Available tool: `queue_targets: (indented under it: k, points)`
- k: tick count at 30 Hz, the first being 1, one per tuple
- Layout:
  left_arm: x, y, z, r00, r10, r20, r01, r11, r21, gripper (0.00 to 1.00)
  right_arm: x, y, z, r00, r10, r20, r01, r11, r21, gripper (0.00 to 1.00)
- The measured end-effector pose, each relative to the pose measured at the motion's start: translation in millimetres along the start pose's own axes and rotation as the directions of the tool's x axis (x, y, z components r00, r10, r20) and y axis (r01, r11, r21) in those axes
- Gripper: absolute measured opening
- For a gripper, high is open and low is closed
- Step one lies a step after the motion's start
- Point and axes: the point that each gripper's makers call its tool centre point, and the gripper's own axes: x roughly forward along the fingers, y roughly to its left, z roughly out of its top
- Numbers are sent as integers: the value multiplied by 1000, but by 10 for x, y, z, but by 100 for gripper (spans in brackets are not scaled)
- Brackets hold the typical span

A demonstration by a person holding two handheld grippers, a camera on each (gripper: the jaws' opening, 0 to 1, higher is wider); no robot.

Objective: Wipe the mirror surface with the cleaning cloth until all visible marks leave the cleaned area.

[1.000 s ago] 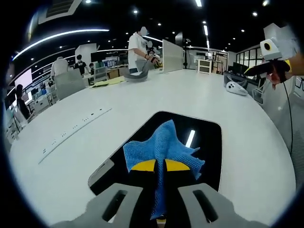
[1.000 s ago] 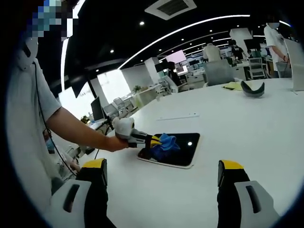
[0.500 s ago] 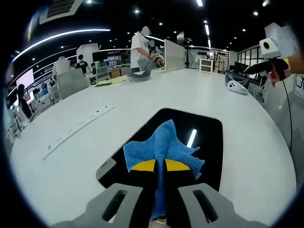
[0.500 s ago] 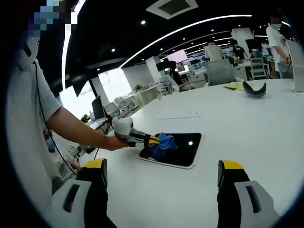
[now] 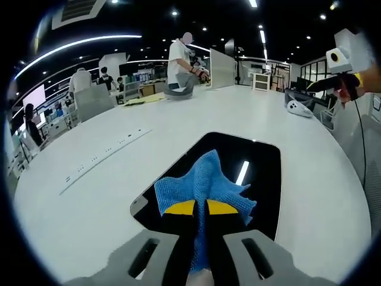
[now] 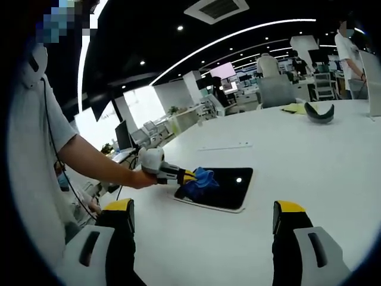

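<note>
Mirror (image 5: 262, 173): dark rectangular panel with rounded corners, flat on the white table (image 5: 178, 119); a ceiling light reflects in it as a bright streak. In the right gripper view the mirror (image 6: 229, 187) lies mid-table, well ahead of that view's own jaws.

Cloth (image 5: 202, 187): blue, bunched, resting on the near part of the mirror, its corners spread out over the glass. In the right gripper view the cloth (image 6: 199, 182) sits at the mirror's near-left end.

Left gripper (image 5: 200, 208): jaws closed tight on the cloth, yellow tips meeting either side of a fold that runs down between them. In the right gripper view the left gripper (image 6: 178, 176) is held low over the mirror edge by a hand in a white glove (image 6: 152, 161), with a bare forearm behind it.

Right gripper (image 6: 202, 217): jaws spread wide, nothing between them, held above the table and well apart from the mirror. In the left gripper view the right gripper (image 5: 342, 68) appears raised at the upper right.

Strip (image 5: 107, 158): long, pale, with small dark marks, flat on the table left of the mirror.

Background: several people (image 5: 181, 59) at desks in an office hall.
</note>
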Motion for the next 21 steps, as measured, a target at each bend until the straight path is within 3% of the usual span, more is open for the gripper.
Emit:
queue_targets:
  k: [21]
  points:
    - [-100,69,-66,1000,16,-9,-16,1000,-3,3,-2,4,7,1000,-1,4,1,1000,1,97]
